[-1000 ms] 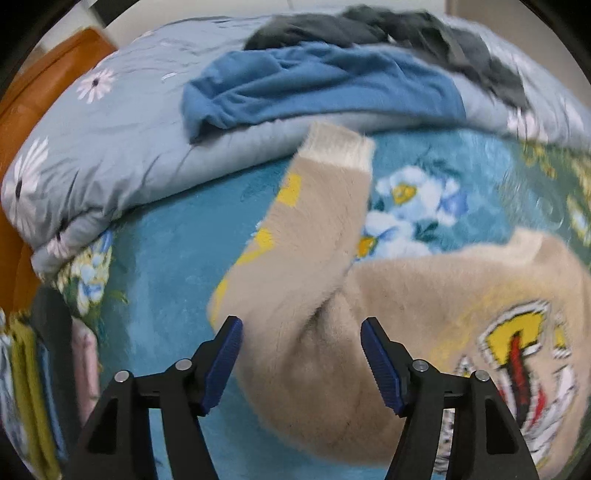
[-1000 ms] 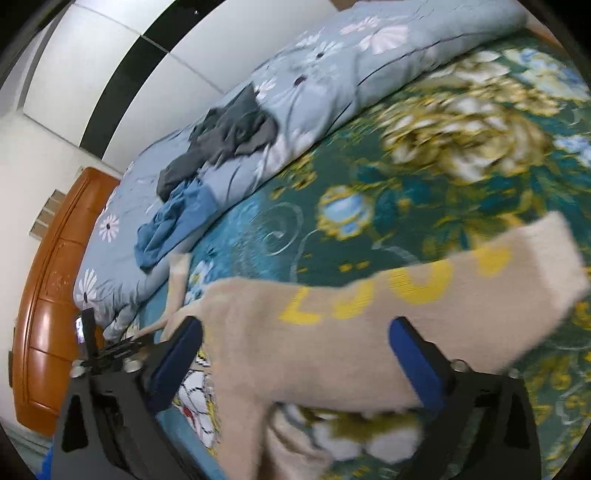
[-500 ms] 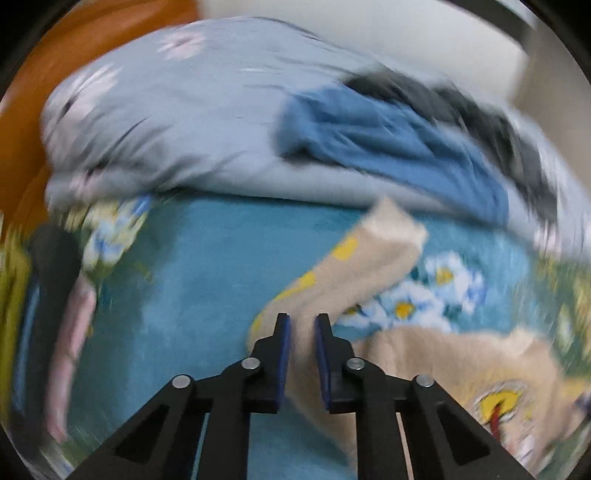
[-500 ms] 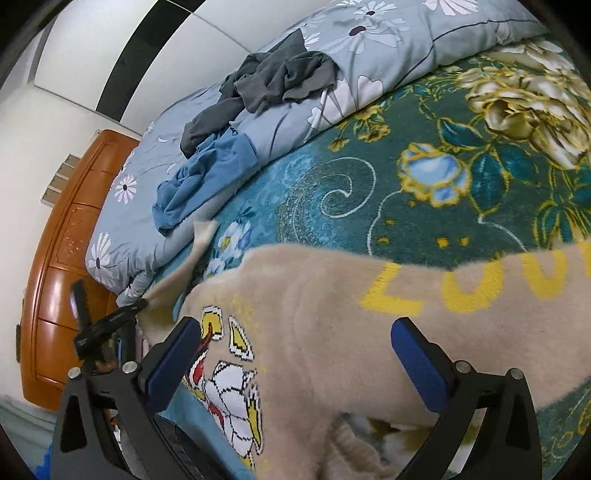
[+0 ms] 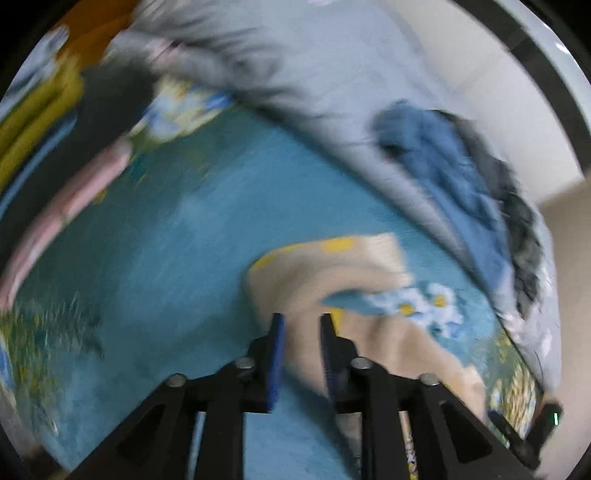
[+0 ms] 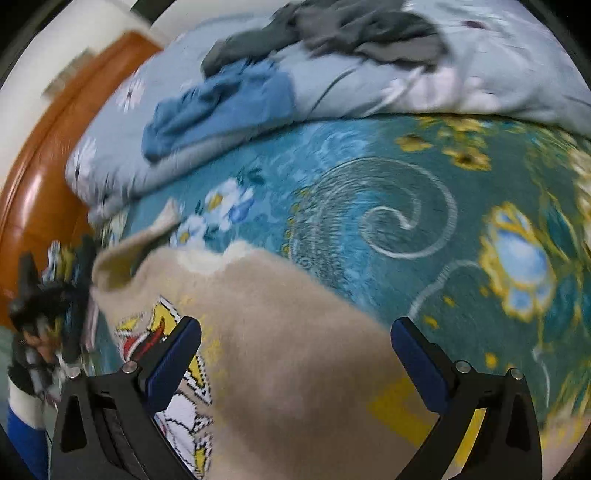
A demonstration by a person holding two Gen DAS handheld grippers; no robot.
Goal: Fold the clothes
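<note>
A beige fuzzy sweater (image 6: 295,350) with yellow letters and a cartoon print lies on the teal floral bedspread (image 6: 388,206). My left gripper (image 5: 300,332) is shut on the sweater's left sleeve (image 5: 332,266) and holds it lifted, the cuff folded back. The view is blurred. My right gripper (image 6: 295,350) is open, its jaws wide apart over the sweater's body. The left gripper shows at the far left of the right wrist view (image 6: 48,295).
A grey-blue floral duvet (image 6: 480,74) is rolled along the far side, with a blue garment (image 6: 221,107) and a dark grey garment (image 6: 332,29) on it. Folded clothes, pink and yellow (image 5: 66,192), sit at the left. A wooden headboard (image 6: 44,166) stands behind.
My left gripper closed on the sweater's sleeve and swung it up and to the right. My right gripper stayed open and moved over the sweater's body.
</note>
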